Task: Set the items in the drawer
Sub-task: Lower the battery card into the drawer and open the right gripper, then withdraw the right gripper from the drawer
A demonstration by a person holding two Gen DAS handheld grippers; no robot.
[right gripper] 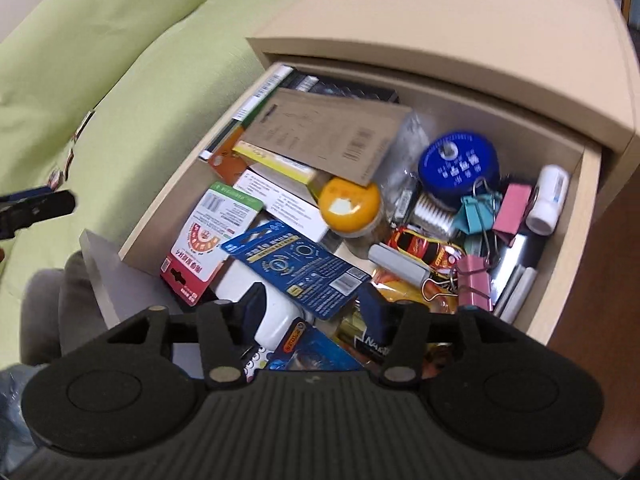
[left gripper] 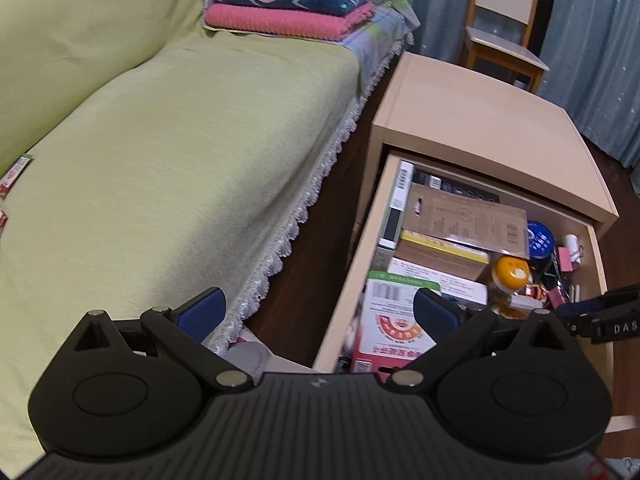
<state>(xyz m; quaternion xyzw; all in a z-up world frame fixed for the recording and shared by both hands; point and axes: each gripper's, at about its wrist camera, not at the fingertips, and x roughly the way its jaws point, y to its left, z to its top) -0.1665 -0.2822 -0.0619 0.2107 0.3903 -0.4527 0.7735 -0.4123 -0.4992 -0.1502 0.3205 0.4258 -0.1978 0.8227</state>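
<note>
A: While the drawer (right gripper: 568, 216) is seen pulled out of the beige nightstand (left gripper: 472, 120), two grippers can be counted. The left gripper (left gripper: 320, 314) is spread wide with nothing between its blue pads (left gripper: 202, 314), and it is held beside the drawer's near corner, over the gap between the nightstand and the green-covered bed (left gripper: 168, 160).

B: And the right gripper (right gripper: 316, 308) is held right above the drawer's near end, jaws parted, nothing gripped. Just ahead of its fingertips a blue blister card (right gripper: 296, 264) is laid flat on the heap; no contact with it can be made out.

A: Contents counted from that view: one red-and-white card pack (right gripper: 200, 248) ahead and to the left, one orange-lidded jar (right gripper: 350, 206) straight ahead, one round blue tin (right gripper: 458, 166) farther off to the right.

B: Two pink binder clips (right gripper: 512, 214) and one teal clip (right gripper: 476, 210) are seen to the right, one white tube (right gripper: 548, 198) at the far right wall, one brown kraft card (right gripper: 320, 136) farthest ahead. One small red toy car (right gripper: 420, 246) lies nearer.

A: Two folded blankets (left gripper: 288, 4) are stacked far ahead of the left gripper, with one wooden chair (left gripper: 504, 12) beyond the nightstand.
</note>
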